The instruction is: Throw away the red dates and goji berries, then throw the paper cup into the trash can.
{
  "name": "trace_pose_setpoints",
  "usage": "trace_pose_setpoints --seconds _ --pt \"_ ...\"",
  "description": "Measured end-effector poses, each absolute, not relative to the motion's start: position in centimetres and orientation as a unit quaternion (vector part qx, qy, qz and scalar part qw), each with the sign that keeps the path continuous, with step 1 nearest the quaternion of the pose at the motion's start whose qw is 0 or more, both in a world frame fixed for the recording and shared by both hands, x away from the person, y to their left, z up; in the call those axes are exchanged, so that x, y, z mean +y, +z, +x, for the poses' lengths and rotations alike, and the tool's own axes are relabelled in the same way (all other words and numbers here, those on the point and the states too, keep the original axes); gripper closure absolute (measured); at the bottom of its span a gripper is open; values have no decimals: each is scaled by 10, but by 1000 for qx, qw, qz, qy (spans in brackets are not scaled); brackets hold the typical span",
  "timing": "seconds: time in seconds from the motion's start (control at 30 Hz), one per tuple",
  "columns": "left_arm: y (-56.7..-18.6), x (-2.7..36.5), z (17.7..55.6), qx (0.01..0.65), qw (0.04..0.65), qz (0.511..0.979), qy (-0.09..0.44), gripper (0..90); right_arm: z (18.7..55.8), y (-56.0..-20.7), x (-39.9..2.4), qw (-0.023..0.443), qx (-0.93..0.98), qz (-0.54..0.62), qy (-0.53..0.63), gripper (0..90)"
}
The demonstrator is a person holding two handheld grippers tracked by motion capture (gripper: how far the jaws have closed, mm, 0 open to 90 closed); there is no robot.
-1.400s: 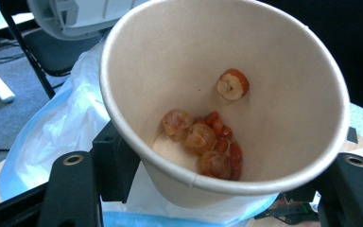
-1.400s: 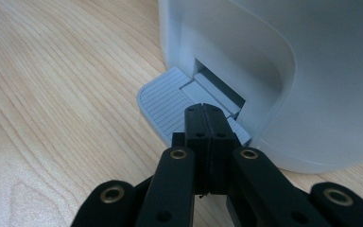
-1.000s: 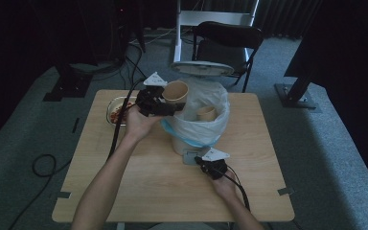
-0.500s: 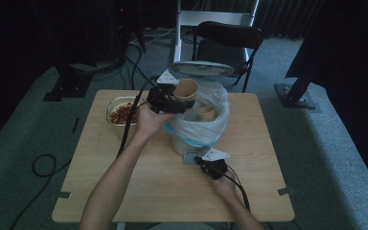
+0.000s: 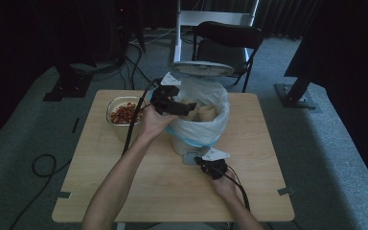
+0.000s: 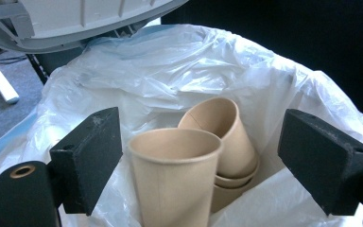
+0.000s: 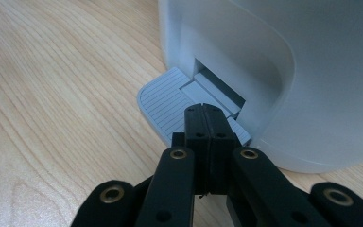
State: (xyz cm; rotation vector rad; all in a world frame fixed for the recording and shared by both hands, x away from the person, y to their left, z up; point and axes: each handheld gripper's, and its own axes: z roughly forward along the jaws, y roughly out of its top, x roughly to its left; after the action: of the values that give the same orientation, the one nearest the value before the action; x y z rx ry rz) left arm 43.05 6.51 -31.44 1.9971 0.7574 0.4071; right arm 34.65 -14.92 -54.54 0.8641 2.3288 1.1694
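Note:
A white pedal bin (image 5: 191, 143) lined with a plastic bag (image 6: 170, 71) stands mid-table, its lid (image 5: 202, 68) raised. My left gripper (image 5: 184, 108) hovers over the bin's left rim. Its jaws have just been opening and now stand wide. A brown paper cup (image 6: 175, 179) sits upright between the pads (image 6: 87, 158) without touching them, in front of two nested cups (image 6: 227, 137) lying in the bag. My right gripper (image 7: 207, 118) is shut, its tips resting on the grey pedal (image 7: 163, 101) at the foot of the bin (image 7: 288, 71).
A bowl of red food (image 5: 123, 114) sits on the wooden table (image 5: 124, 191) left of the bin, close to my left forearm. A black chair (image 5: 227, 38) stands beyond the table's far edge. Cables trail from both grippers.
The left gripper carried the paper cup rightward over the bin and opened; the cup now sits inside the bag. The right gripper has stayed on the pedal.

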Motion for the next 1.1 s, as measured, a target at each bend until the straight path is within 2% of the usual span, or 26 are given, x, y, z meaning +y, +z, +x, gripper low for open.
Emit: trace_pose_setpoints --seconds 0.4,1.1 --pt "-311 81 415 306 476 805 178 149 347 -545 -149 196 832 308 418 900" --pt "-335 150 385 368 481 770 201 183 347 -545 -150 195 831 309 419 900"
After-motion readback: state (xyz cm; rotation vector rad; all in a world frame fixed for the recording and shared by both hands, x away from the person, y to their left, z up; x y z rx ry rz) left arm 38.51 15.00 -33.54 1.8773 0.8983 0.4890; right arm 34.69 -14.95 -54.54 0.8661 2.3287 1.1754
